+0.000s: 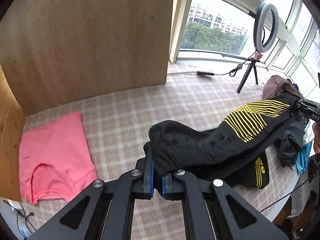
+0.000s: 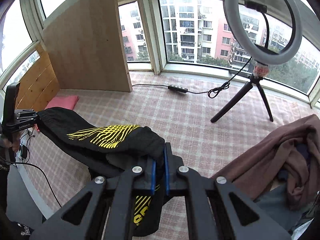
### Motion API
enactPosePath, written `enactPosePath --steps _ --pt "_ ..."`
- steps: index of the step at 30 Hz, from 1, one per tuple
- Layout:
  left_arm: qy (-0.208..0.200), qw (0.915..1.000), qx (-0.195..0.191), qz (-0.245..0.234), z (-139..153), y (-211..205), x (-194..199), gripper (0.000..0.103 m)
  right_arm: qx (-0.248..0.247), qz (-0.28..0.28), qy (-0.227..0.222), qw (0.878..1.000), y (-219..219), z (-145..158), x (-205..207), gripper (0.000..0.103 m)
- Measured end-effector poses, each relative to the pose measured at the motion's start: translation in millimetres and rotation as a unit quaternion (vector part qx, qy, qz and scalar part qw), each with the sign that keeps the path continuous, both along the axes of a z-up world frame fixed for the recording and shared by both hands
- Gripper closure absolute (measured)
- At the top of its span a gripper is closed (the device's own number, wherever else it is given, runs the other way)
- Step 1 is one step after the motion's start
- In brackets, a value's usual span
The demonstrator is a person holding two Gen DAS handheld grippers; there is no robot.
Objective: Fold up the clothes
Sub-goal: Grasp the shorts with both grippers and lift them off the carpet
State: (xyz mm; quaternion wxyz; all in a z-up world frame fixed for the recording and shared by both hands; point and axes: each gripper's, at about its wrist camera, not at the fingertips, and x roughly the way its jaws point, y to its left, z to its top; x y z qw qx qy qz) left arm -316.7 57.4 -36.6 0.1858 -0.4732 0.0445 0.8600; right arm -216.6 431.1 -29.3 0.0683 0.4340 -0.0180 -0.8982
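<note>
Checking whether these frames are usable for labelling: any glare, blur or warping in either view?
Left wrist view: sharp; the window is washed out white at the top, the board bows from the fisheye. Right wrist view: sharp, even daylight, no hard shadows; the ring light is unlit, window frames curve near the edges.

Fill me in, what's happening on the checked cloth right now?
A person holds the black garment with yellow stripes stretched between two grippers, lifted off the checked cloth. The left gripper is shut on one end, the right gripper on the other. A pink top lies flat by the wooden panel, and a pile of clothes sits at the right.
</note>
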Motion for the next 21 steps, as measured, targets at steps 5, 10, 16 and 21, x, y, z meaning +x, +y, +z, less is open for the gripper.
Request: enactPosePath --steps 5,10,16,21 --pt "0.104 0.9945 0.004 -0.006 131.2 -7.3 5.9 0.099 0.056 -0.005 0.1 0.993 -4.1 121.2 17.6 0.097" --pt "0.177 0.9841 0.009 -0.013 216.9 -21.9 32.8 0.099 0.065 -0.003 0.18 0.982 -8.6 205.2 65.2 0.097" --pt "0.243 0.9692 -0.001 -0.037 276.6 -20.2 95.9 0.099 0.06 0.0 0.23 0.971 -17.8 257.9 125.3 0.097" --pt "0.261 0.9641 -0.009 -0.049 298.4 -19.8 129.5 0.099 0.047 0.009 0.239 0.97 -24.5 271.4 165.3 0.097"
